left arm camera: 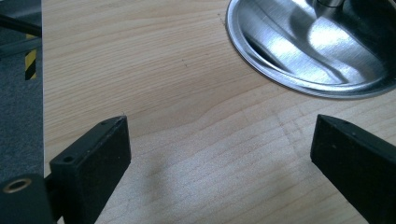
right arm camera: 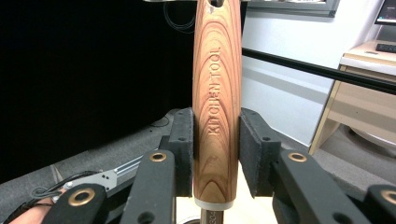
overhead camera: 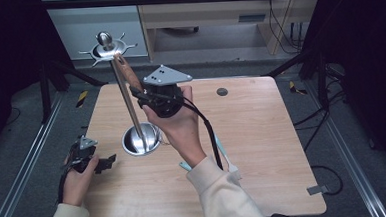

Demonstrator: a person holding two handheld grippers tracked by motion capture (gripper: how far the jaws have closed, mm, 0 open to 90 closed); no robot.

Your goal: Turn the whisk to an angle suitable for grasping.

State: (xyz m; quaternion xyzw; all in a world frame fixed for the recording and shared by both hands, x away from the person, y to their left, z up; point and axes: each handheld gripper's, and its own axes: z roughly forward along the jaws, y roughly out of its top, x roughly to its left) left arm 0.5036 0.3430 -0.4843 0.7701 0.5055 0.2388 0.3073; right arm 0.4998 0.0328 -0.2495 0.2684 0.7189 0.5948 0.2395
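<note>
High view: the right gripper (overhead camera: 141,97) is clamped on the wooden handle (overhead camera: 127,73), held upright beside the stand's pole (overhead camera: 128,99), just under its hook crown (overhead camera: 107,49). Left gripper (overhead camera: 101,163) rests wide open, empty, beside the stand's base (overhead camera: 140,140).

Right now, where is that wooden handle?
In the high view, the wooden handle is held up left of centre in the right gripper, beside the steel stand; the right gripper view shows its jaws clamped on it.
</note>
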